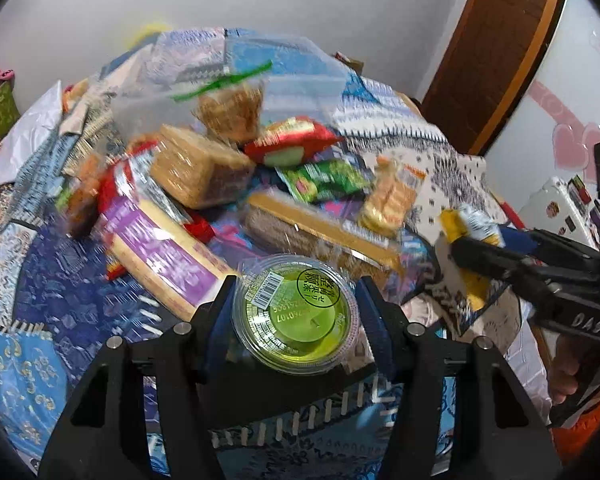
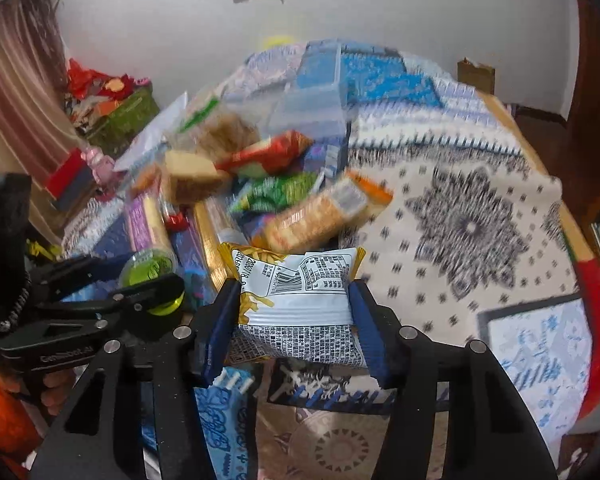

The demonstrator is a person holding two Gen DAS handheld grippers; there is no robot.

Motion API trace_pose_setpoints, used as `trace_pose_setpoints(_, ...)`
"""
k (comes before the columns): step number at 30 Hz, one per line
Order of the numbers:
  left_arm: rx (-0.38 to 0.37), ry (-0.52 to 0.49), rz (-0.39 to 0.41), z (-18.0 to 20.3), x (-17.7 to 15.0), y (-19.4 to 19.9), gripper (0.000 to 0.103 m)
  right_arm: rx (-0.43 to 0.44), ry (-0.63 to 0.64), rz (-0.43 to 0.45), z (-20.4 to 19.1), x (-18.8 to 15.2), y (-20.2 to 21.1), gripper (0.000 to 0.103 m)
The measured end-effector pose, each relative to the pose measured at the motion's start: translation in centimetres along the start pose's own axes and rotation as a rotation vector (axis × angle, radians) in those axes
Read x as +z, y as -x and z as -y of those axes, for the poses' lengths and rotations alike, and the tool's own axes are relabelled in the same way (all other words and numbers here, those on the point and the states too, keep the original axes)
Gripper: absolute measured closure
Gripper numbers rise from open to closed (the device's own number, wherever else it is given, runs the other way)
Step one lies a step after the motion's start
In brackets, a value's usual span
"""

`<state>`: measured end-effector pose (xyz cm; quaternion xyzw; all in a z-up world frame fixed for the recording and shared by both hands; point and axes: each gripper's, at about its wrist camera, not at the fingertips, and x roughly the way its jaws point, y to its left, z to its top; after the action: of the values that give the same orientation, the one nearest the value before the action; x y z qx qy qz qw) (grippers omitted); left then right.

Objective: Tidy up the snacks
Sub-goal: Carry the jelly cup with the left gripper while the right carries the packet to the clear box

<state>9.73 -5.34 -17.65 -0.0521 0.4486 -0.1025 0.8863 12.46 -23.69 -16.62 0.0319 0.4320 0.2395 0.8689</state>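
Note:
My left gripper (image 1: 296, 296) is shut on a green jelly cup (image 1: 296, 312) with a clear lid and holds it above the patterned cloth. It also shows in the right wrist view (image 2: 150, 270). My right gripper (image 2: 294, 292) is shut on a white and yellow snack packet (image 2: 296, 304), also seen at the right of the left wrist view (image 1: 466, 240). A pile of snacks lies ahead: a cracker pack (image 1: 200, 168), a red packet (image 1: 292, 142), a green packet (image 1: 328, 180), a purple box (image 1: 160, 256), an orange biscuit pack (image 2: 320, 212).
A clear plastic bin (image 1: 256, 68) stands behind the pile on the patterned cloth (image 2: 460, 220). A green box (image 2: 124, 120) with red items sits at the far left. A wooden door (image 1: 496, 48) is at the right. A white wall is behind.

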Motion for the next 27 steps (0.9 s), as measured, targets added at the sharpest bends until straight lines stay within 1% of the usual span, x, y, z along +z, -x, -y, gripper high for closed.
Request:
trace_pose_setpoints(3,0.004,0.013,0.045,-0.5,1.0,1.2,0.045,-0.003,0.01,0.053,-0.3,1.5,1.2,0.051)
trace_pose_setpoints(7,0.029,0.025,0.114,-1.4,2.7,2.9,0.045,-0.003,0.022,0.116,-1.0,3.6,2.0,0.051)
trace_pose_setpoints(10,0.041,0.042,0.167,-2.4,4.3,4.2,0.045,0.005,0.031,0.162,-1.6,5.3,2.5,0.051)
trace_pose_setpoints(15,0.066,0.068,0.231,-4.1,6.7,5.4,0.045,0.016,0.046,0.231,-2.3,8.2,2.6,0.051)
trace_pose_setpoints(19,0.092,0.064,0.28,-5.2,8.4,6.2,0.045,0.037,0.037,0.253,-2.5,10.6,1.7,0.051)
trace_pose_setpoints(21,0.103,0.066,0.298,-5.9,9.3,6.3,0.045,0.028,0.043,0.262,-2.6,11.6,1.1,0.051)
trace_pose_setpoints(27,0.144,0.073,0.316,-7.9,12.2,5.1,0.045,0.016,0.056,0.281,-3.2,14.6,-0.8,0.051)
